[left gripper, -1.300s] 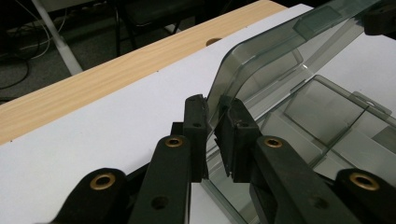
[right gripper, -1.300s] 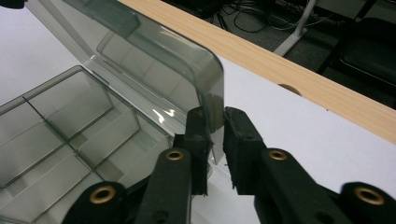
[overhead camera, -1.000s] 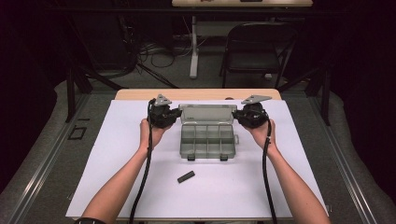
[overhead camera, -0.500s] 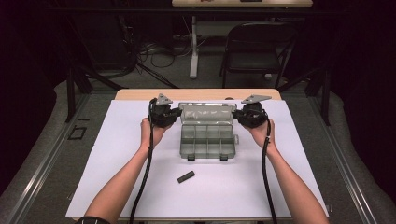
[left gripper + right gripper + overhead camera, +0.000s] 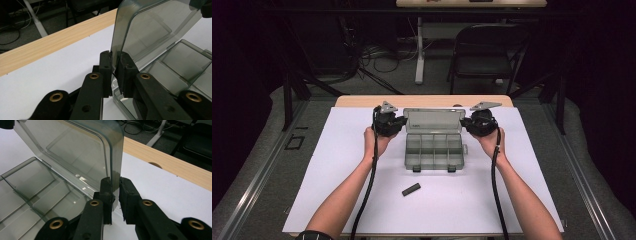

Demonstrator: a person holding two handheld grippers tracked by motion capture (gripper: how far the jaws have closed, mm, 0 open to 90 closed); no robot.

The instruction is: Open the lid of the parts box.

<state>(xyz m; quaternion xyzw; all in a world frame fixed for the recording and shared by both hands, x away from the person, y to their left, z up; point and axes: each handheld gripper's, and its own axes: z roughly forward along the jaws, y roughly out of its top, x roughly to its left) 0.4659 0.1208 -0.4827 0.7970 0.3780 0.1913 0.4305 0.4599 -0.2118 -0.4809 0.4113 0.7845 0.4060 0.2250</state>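
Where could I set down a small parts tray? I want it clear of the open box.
Free: the white sheet left of the left forearm, and right of the right forearm. Crowded: the middle, with the compartment box, both grippers on its lid, and the small black bar.

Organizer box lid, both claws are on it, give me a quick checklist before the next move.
1. Left claw clamped on the lid's side edge: ok.
2. Right claw clamped on the opposite edge: ok.
3. Lid raised upright over the organizer box: ok.
4. Compartments free of contents: ok.
5. Small black piece lying apart from the box, on the white sheet: ok.
6. Front latches undamaged: cannot tell.
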